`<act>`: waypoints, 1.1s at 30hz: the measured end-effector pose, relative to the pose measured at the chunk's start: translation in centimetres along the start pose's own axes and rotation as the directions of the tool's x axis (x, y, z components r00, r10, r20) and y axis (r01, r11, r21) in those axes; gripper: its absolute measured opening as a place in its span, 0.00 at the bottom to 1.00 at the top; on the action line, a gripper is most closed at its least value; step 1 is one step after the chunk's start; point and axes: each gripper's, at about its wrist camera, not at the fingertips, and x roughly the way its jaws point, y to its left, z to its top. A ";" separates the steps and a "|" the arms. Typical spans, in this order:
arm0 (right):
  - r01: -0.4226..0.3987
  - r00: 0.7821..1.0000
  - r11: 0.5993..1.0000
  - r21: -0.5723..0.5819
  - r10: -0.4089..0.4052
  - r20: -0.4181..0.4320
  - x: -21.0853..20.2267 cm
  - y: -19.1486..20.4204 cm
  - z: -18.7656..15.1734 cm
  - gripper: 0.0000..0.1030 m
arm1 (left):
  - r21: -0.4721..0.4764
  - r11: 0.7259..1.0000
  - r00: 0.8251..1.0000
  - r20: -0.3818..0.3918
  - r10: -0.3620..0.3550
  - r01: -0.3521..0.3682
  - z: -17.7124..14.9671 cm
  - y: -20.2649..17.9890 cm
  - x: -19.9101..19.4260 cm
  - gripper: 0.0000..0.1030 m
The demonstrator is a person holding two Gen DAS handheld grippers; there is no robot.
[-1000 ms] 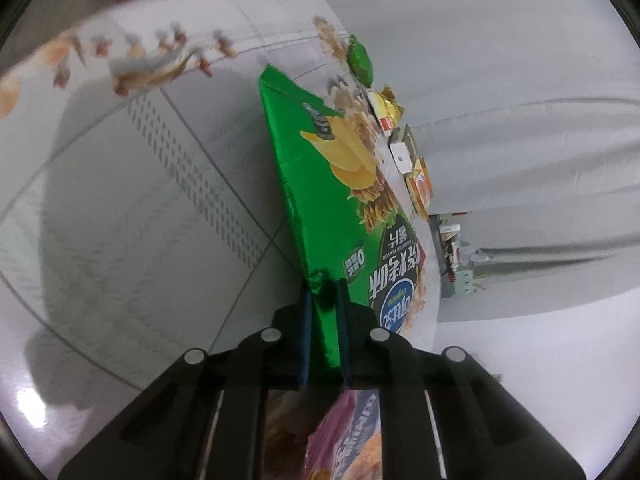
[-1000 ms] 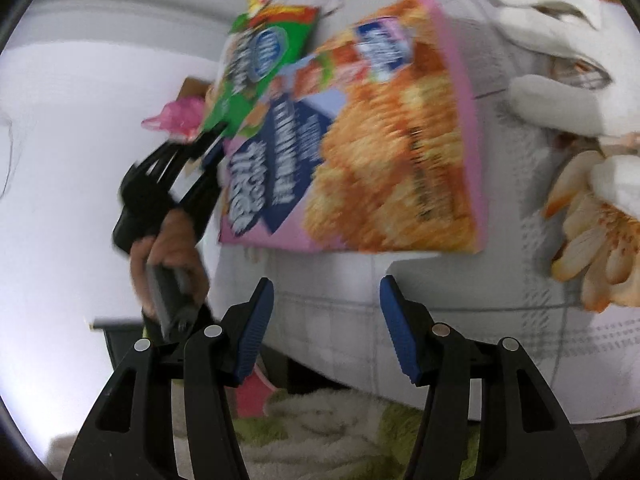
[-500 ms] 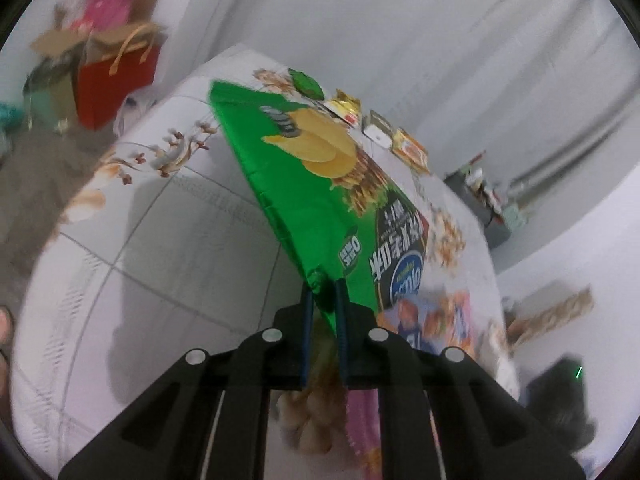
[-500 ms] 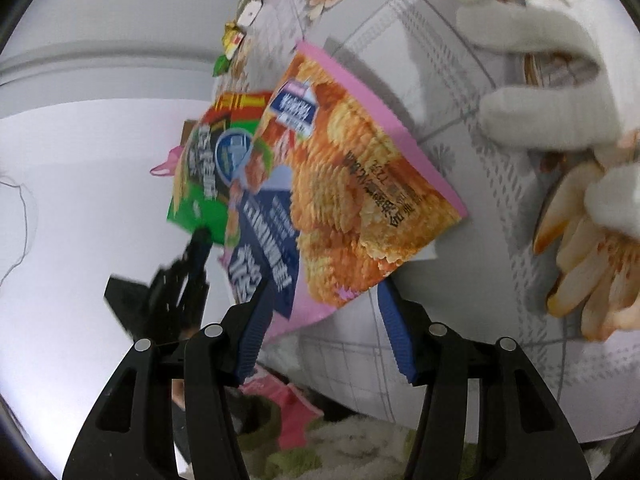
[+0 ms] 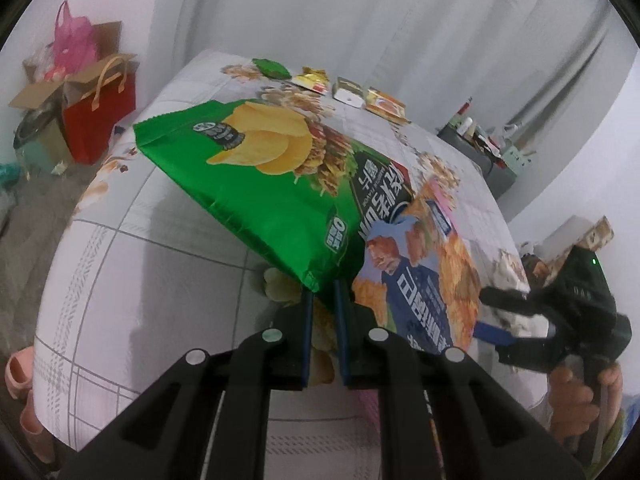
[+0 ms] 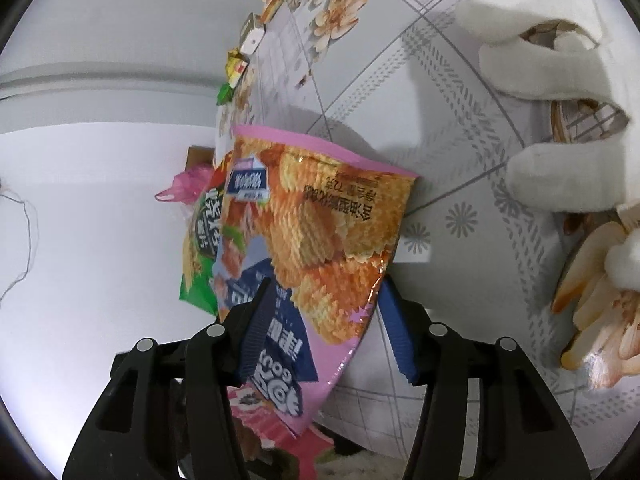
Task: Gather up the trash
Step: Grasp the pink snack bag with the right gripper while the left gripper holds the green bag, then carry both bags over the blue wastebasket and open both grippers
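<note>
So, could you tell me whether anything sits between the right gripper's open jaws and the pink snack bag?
Nothing visible does. The pink snack bag already hangs between the right gripper's open jaws, with the green chip bag, pinched by the left gripper, behind it rather than in front.

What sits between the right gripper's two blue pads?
The pink snack bag hangs between the right gripper's open jaws, seen in the right wrist view; pads don't clearly press it.

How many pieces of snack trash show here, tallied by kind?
Large snack bags: 2, the green chip bag shut in the left gripper and the pink snack bag between the right gripper jaws.
Small wrappers and cartons at the bed's far edge: 4.
Total: 6.
</note>
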 end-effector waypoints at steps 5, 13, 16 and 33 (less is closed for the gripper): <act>-0.079 0.997 0.996 0.038 0.078 0.027 0.4 0.1 0.3 0.46 | 0.031 0.999 1.000 0.005 0.019 -0.019 -0.2 -0.6 -0.1 0.10; -0.157 0.986 0.987 -0.039 0.159 0.042 0.2 2.0 0.1 0.34 | 0.032 0.999 0.999 -0.005 0.041 -0.041 -0.4 -0.6 0.0 0.09; -0.154 0.987 0.984 -0.085 0.158 0.036 0.5 3.1 -0.2 0.27 | 0.030 0.999 0.999 -0.006 0.046 -0.046 -0.4 -0.6 0.1 0.09; -0.085 0.984 0.972 -0.219 0.117 0.137 -3.8 4.2 -0.7 0.01 | 0.006 0.999 0.996 0.075 0.051 -0.052 0.2 -0.2 -1.9 0.05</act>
